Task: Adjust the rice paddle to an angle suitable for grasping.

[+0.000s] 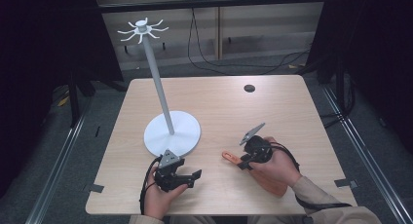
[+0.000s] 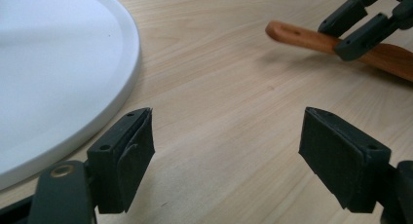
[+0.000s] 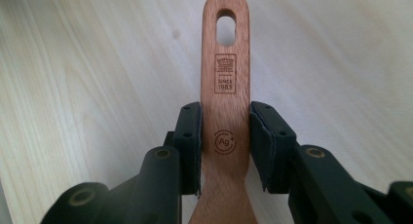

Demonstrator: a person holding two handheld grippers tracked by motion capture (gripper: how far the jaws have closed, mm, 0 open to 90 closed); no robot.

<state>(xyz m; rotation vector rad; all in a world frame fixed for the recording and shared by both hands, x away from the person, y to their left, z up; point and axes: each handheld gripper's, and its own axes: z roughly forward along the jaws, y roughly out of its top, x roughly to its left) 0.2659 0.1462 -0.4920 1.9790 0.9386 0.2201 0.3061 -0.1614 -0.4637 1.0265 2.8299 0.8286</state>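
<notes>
A reddish wooden utensil handle (image 3: 225,63) with a hanging hole and a stamped logo lies low over the table, and my right gripper (image 3: 225,146) is shut on it, pads pressing both its edges. In the high view the right gripper (image 1: 242,160) holds this wooden utensil (image 1: 229,156) at the table's front right, handle pointing left. My left gripper (image 1: 194,179) stands open at the front, just before the white stand's round base (image 1: 182,136). In the left gripper view its jaws (image 2: 226,151) hold nothing, with the base (image 2: 48,78) at left and the utensil (image 2: 302,39) beyond.
The stand's thin pole (image 1: 158,78) rises to a ring of white hooks (image 1: 142,29). A small black disc (image 1: 249,88) sits near the table's far edge. Cables run across the floor behind the table.
</notes>
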